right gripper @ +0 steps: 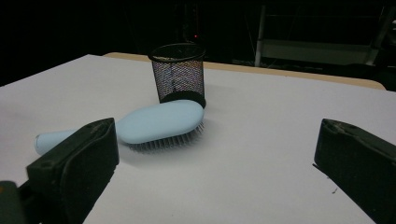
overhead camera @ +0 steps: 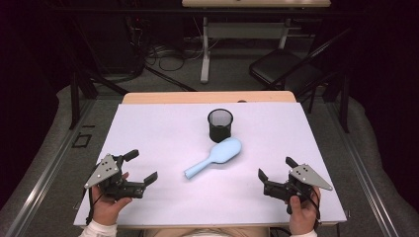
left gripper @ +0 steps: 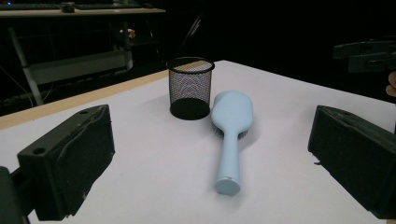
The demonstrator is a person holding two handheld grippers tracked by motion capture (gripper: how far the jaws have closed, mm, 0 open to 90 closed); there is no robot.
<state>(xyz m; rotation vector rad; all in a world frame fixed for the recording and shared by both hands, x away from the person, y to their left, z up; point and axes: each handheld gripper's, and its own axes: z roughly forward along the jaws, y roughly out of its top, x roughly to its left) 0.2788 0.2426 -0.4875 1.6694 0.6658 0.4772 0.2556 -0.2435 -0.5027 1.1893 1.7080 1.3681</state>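
In the high view, a light blue hairbrush (overhead camera: pixel 216 157) lies bristles down on the white surface (overhead camera: pixel 163 133), its head just beside a black mesh cup (overhead camera: pixel 220 124). The left gripper (overhead camera: pixel 142 168) and right gripper (overhead camera: pixel 273 170) rest well apart on either side, jaws spread wide and holding nothing.

In the left gripper view, the hairbrush (left gripper: pixel 229 135) lies ahead between the released jaws, handle end nearest.

In the right gripper view, the hairbrush (right gripper: pixel 156 122) lies ahead toward the left jaw, which hides part of its handle, with the mesh cup (right gripper: pixel 179 74) behind.

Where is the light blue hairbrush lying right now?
In the high view the hairbrush lies mid-table, bristles down, its head just in front of the mesh cup, between both grippers.
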